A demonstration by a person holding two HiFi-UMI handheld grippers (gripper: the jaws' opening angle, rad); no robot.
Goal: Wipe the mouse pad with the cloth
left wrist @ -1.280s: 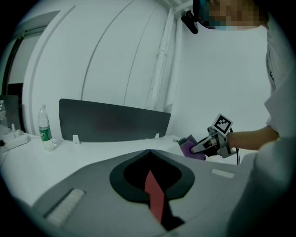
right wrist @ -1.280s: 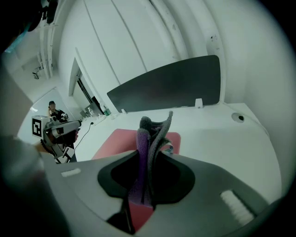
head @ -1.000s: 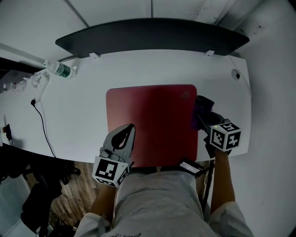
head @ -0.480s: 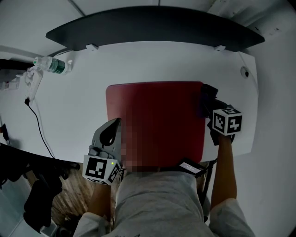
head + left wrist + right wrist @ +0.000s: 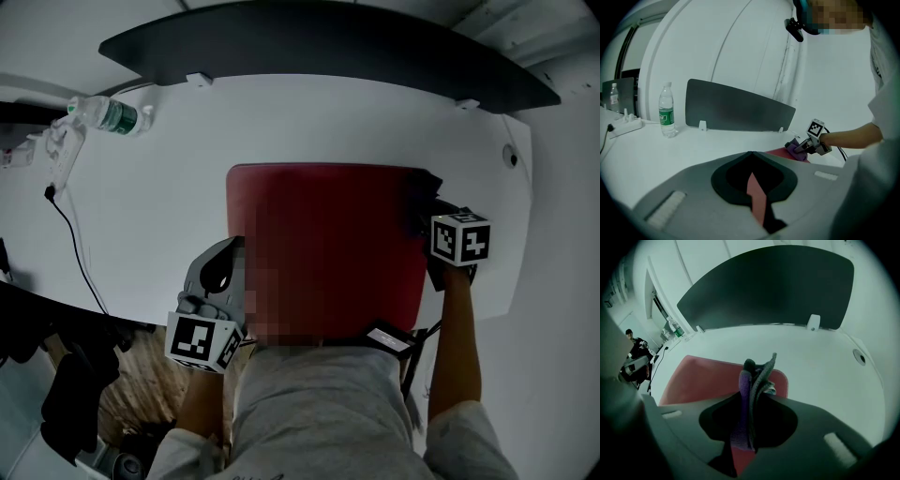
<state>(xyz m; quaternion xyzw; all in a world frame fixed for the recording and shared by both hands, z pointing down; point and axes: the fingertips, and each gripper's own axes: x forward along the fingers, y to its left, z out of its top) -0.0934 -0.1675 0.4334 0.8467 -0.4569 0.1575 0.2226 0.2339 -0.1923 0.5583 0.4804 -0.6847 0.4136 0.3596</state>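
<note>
A red mouse pad [image 5: 328, 248] lies in the middle of the white desk [image 5: 159, 197]. My right gripper [image 5: 424, 217] is shut on a bunched purple cloth [image 5: 419, 199] at the pad's far right corner. In the right gripper view the cloth [image 5: 757, 376] stands up between the jaws, over the pad [image 5: 703, 376]. My left gripper [image 5: 223, 267] hovers at the pad's near left edge. Its jaws meet at the tips with nothing between them [image 5: 751, 154]. The left gripper view also shows the right gripper [image 5: 806, 146] pressing the cloth [image 5: 796, 151] on the pad [image 5: 780, 152].
A dark curved divider panel [image 5: 319, 42] runs along the desk's far edge. A water bottle [image 5: 108, 114], a power strip [image 5: 56, 155] and a black cable [image 5: 70, 244] sit at far left. A cable hole [image 5: 511, 155] is at far right.
The right gripper has carried the cloth from the pad's right edge up to its far right corner. The left gripper has drawn back slightly to the left.
</note>
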